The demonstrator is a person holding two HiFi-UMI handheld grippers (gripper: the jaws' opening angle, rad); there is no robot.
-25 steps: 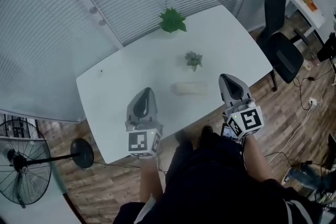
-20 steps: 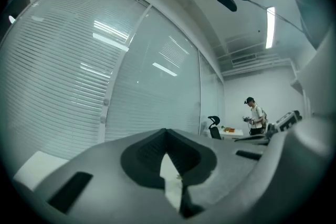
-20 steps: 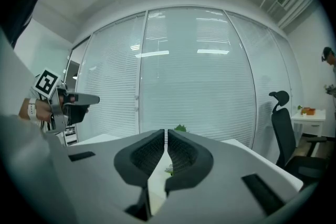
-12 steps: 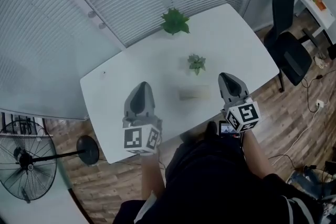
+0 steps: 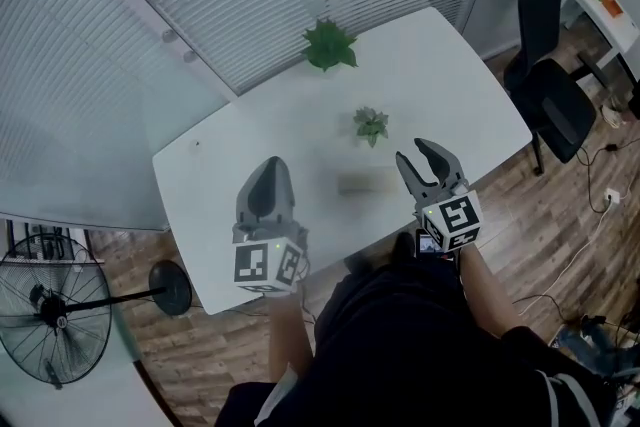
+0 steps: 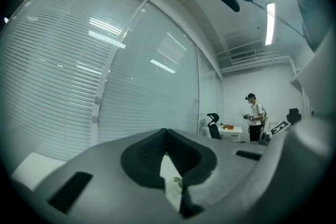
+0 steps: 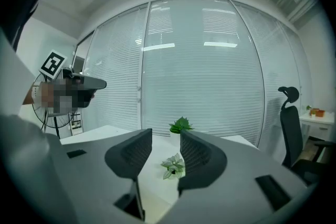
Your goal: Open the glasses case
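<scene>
White worktop (image 5: 250,145) below both claws. The left claw (image 5: 272,169) has its tips together; the right claw (image 5: 414,155) is opening with nothing inside. Between them lies the pale glasses case (image 5: 368,183), long axis left to right. Two plants (image 5: 371,124) stand beyond.

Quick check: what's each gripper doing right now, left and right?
Left gripper: closed, empty.
Right gripper: jaws opening, nothing between them.
</scene>
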